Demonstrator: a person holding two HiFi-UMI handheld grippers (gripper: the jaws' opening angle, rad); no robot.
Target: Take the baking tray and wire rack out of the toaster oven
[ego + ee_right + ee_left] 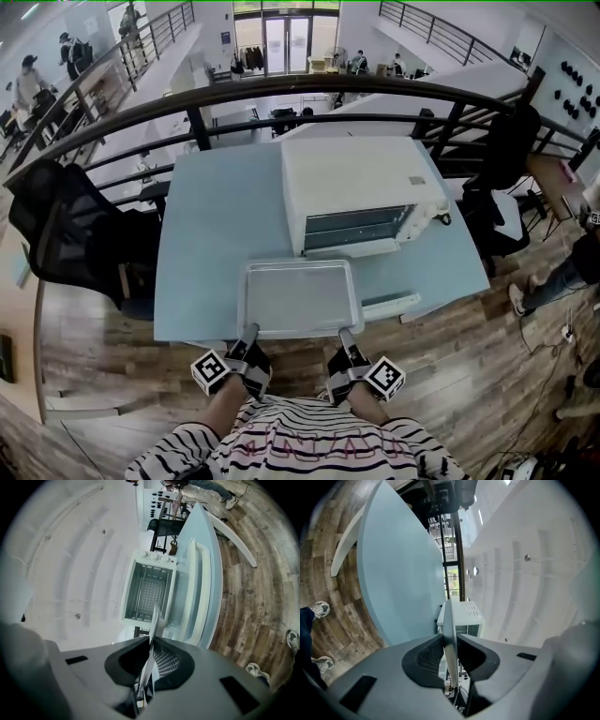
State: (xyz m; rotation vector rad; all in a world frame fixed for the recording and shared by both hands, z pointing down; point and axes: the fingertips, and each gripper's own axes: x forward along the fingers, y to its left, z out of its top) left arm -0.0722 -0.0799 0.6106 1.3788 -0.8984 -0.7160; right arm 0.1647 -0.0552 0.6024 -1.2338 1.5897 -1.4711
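Left gripper [250, 332] and right gripper [345, 334] are each clamped tight on the near long edge of the baking tray [300, 298], which lies crosswise over the table [206, 244] front, toaster oven [361, 192] straight ahead, both hands equally near.

2 grippers: left gripper [248, 333] & right gripper [345, 335], w/ 2 marker cubes [211, 370], 1 per gripper. 1 baking tray [300, 298], its near rim pinched by both. 1 toaster oven [361, 187] straight ahead of the jaws, 1 wire rack [149, 591] inside. 1 table [206, 244] below. 1 white strip [389, 305] just right of right gripper's tip. 2 black chairs [66, 230]: 1 far left of left gripper, 1 ahead-right of right gripper.
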